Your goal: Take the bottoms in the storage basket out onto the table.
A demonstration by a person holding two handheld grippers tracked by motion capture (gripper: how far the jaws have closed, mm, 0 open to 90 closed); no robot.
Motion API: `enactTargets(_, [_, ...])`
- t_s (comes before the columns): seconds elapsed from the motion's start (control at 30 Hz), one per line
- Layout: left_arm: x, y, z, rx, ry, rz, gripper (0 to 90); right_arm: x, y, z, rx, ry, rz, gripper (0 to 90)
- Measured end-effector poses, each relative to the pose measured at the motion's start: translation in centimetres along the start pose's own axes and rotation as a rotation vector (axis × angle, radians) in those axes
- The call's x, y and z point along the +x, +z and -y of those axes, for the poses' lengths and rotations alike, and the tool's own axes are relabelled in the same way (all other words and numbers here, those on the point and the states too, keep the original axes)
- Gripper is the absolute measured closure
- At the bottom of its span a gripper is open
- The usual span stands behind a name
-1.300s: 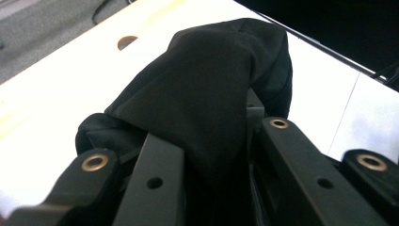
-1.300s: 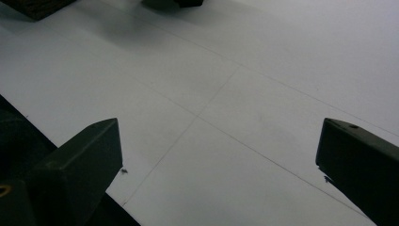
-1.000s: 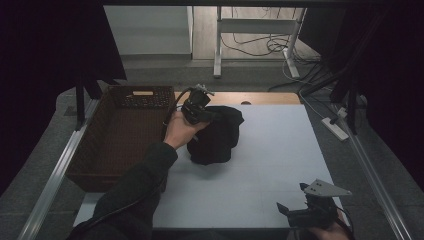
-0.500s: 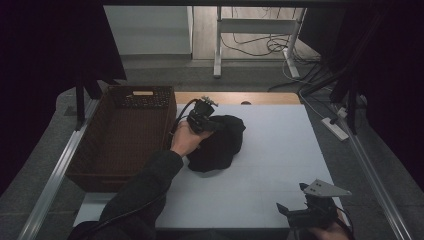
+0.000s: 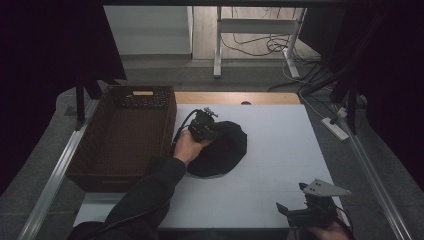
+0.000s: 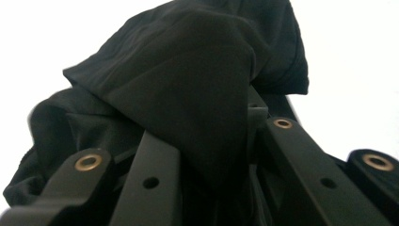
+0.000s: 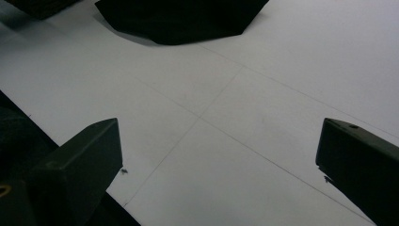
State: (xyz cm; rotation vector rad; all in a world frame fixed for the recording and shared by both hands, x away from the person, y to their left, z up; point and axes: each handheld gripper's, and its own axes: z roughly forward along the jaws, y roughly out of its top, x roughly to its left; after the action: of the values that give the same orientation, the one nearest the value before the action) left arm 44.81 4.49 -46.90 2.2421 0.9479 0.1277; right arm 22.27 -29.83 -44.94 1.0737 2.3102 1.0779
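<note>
Your left tongs (image 5: 206,126) are clamped on a fold of the black cloth (image 5: 220,150), which lies just right of the basket (image 5: 122,135). Keep that pinch firm and lift clear before swinging over its rim. Right tongs (image 5: 295,212) rest wide open and empty, well apart from the basket.

Black cloth (image 6: 188,89) pinched between claw jaws
</note>
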Motion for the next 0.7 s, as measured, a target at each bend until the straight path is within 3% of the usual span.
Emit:
enactTargets(0.33, [0.2, 1.4, 1.1, 0.024, -0.022, -0.052, 73.0, 0.0, 0.0, 0.0, 0.004, -0.004, -0.004, 1.4])
enactTargets(0.7, [0.2, 3.1, 2.3, 0.051, -0.052, -0.062, 66.6, 0.0, 0.0, 0.0, 0.003, -0.003, -0.007, 1.5])
